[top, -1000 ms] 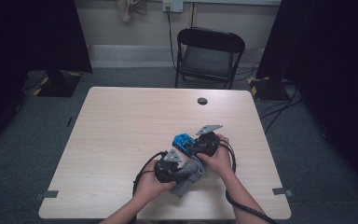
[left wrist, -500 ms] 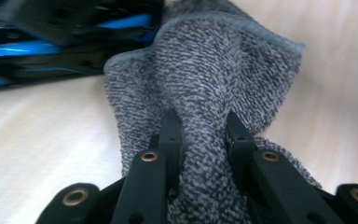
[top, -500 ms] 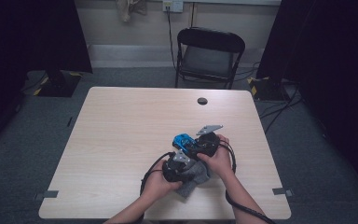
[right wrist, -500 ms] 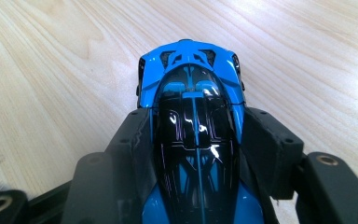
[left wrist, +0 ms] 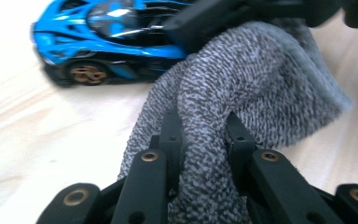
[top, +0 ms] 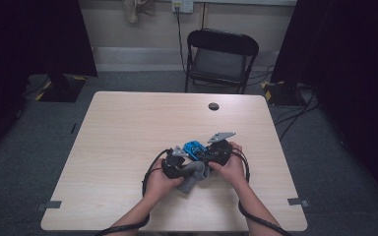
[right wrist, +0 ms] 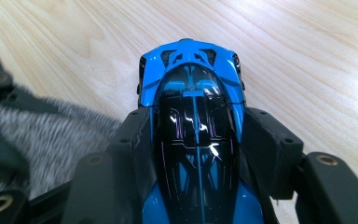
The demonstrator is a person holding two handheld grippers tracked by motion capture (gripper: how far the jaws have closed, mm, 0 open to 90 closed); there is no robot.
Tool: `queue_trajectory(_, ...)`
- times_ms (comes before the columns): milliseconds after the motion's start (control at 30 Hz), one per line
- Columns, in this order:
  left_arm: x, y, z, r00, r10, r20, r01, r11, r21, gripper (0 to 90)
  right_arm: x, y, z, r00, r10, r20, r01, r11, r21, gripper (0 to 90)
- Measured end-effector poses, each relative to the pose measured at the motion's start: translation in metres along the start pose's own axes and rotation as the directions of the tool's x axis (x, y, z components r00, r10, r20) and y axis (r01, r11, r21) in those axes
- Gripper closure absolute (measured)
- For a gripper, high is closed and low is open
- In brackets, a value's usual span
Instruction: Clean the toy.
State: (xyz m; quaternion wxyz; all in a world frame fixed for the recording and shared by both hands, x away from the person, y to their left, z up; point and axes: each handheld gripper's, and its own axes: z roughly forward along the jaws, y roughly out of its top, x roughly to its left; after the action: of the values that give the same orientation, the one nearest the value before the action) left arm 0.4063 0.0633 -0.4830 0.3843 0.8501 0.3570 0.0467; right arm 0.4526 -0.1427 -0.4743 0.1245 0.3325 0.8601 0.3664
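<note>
A blue and black toy car sits on the wooden table, and my right gripper is shut on its sides. From above, the car lies just left of the right gripper. My left gripper is shut on a bunched grey knitted cloth. The cloth drapes up against the right gripper's jaw beside the car. In the high view the left gripper and the cloth are close in front of the car, near the table's front middle.
A small black round object lies near the table's far edge. A black folding chair stands beyond that edge. Cables trail from both grippers toward the front edge. Dark curtains hang at both sides.
My left gripper has carried the grey cloth a little away from the front edge, closer to the car. The right gripper and the car have stayed put.
</note>
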Motion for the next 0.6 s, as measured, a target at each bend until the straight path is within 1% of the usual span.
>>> queue_trajectory(233,0.014,0.001,-0.003,0.9988,-0.035,-0.035,0.035,0.9994,-0.01,74.4,0.0,-0.001,0.0,1.0,-0.001,-0.002,0.001,1.0,-0.003,43.6)
queue_trajectory(267,0.018,0.001,-0.005,0.9978,-0.049,-0.045,0.048,0.9987,-0.017,74.4,0.0,-0.001,0.0,1.0,-0.003,-0.002,0.003,1.0,-0.004,43.6)
queue_trajectory(300,0.018,0.001,-0.005,0.9978,-0.049,-0.045,0.048,0.9987,-0.017,74.4,0.0,-0.001,0.0,1.0,-0.003,-0.002,0.003,1.0,-0.004,43.6)
queue_trajectory(367,0.021,0.001,-0.006,0.9968,-0.063,-0.05,0.062,0.9979,-0.019,74.4,0.0,-0.001,0.0,1.0,-0.003,-0.001,0.003,1.0,-0.002,43.6)
queue_trajectory(500,0.025,0.002,-0.006,0.996,-0.069,-0.057,0.068,0.9975,-0.02,74.5,0.0,0.0,-0.001,1.0,-0.007,0.0,0.007,1.0,0.001,43.7)
queue_trajectory(600,0.027,0.004,-0.007,0.9955,-0.064,-0.07,0.063,0.9979,-0.017,74.5,0.0,-0.001,-0.001,1.0,-0.006,0.0,0.006,1.0,-0.002,43.7)
